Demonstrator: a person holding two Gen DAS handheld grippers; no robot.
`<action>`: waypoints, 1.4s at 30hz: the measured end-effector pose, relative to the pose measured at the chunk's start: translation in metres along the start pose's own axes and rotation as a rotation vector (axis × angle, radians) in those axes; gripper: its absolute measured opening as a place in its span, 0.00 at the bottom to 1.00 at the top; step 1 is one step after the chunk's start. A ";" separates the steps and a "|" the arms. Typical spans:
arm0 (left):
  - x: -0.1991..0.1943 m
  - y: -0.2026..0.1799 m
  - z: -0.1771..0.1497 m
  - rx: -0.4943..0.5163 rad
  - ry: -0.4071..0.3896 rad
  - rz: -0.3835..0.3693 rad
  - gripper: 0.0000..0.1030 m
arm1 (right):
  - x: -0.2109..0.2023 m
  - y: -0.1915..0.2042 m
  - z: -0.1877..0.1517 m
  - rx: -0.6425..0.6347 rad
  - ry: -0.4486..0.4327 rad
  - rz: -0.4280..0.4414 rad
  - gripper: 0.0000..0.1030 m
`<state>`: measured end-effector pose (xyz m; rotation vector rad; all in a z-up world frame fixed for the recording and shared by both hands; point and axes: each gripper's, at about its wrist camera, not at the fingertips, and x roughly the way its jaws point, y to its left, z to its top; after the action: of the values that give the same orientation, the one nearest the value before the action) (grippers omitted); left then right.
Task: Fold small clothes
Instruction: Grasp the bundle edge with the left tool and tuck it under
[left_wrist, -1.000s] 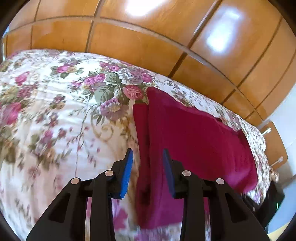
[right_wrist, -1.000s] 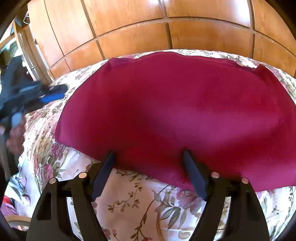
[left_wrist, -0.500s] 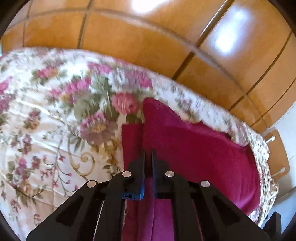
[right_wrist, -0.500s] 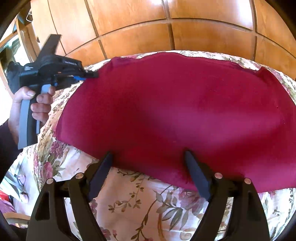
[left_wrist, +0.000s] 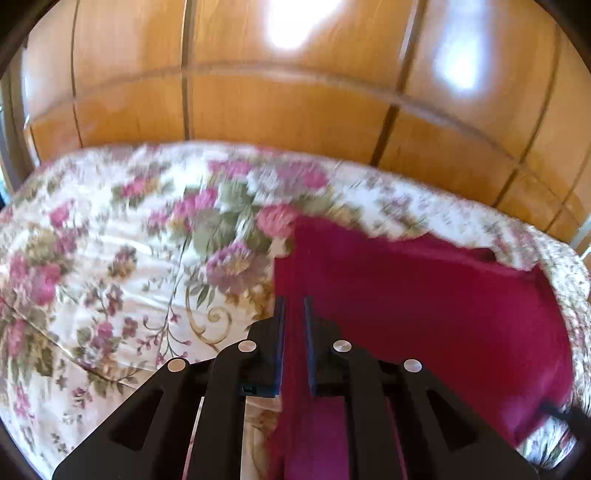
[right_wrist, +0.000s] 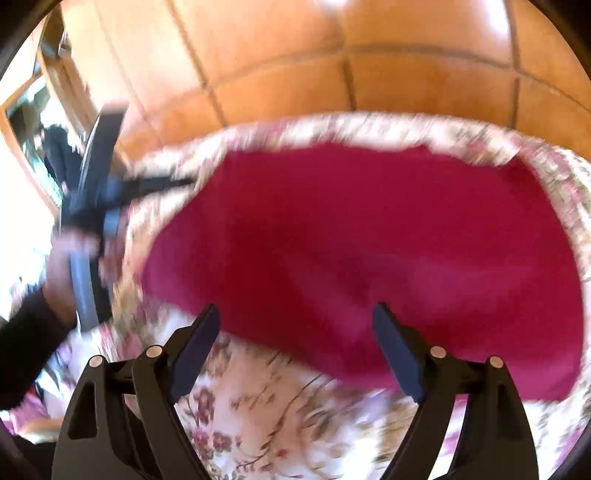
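Crimson cloth (left_wrist: 424, 314) lies spread on a bed covered by a floral bedspread (left_wrist: 110, 277), with glossy wooden panelling (left_wrist: 295, 110) rising behind the bed. In the left wrist view the garment fills the picture from about three o'clock round to six o'clock, and its near edge runs straight down between the two black arms. The left gripper (left_wrist: 294, 310) has its jaws drawn narrow, pinched on that edge of the cloth, with a strip of red fabric showing in the slim gap between the blue pads.

In the right wrist view the same cloth (right_wrist: 369, 251) sits at the centre, reaching towards twelve o'clock and three o'clock, with the bedspread (right_wrist: 277, 417) showing below it at six o'clock. The right gripper (right_wrist: 295, 321) holds its jaws wide, with nothing clamped between them; its tips overlap the cloth's near edge in the picture, though blur hides whether they touch it. At nine o'clock the left gripper (right_wrist: 184, 181) appears again, blurred, its tip at the cloth's left corner, carried by a hand (right_wrist: 62, 280) in a dark sleeve (right_wrist: 26, 343).
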<state>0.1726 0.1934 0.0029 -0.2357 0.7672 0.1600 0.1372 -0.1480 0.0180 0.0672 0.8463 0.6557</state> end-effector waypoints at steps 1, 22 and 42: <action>-0.009 -0.007 -0.002 0.017 -0.026 -0.019 0.08 | -0.004 -0.010 0.009 0.031 -0.021 -0.007 0.81; 0.015 -0.038 -0.029 0.108 0.093 0.010 0.26 | 0.016 -0.170 0.058 0.286 -0.038 -0.248 0.80; -0.028 -0.060 -0.053 0.126 0.047 -0.047 0.34 | -0.013 -0.182 -0.029 0.507 -0.028 0.007 0.86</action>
<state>0.1311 0.1197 -0.0049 -0.1378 0.8149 0.0613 0.2036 -0.3075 -0.0481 0.5358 0.9690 0.4325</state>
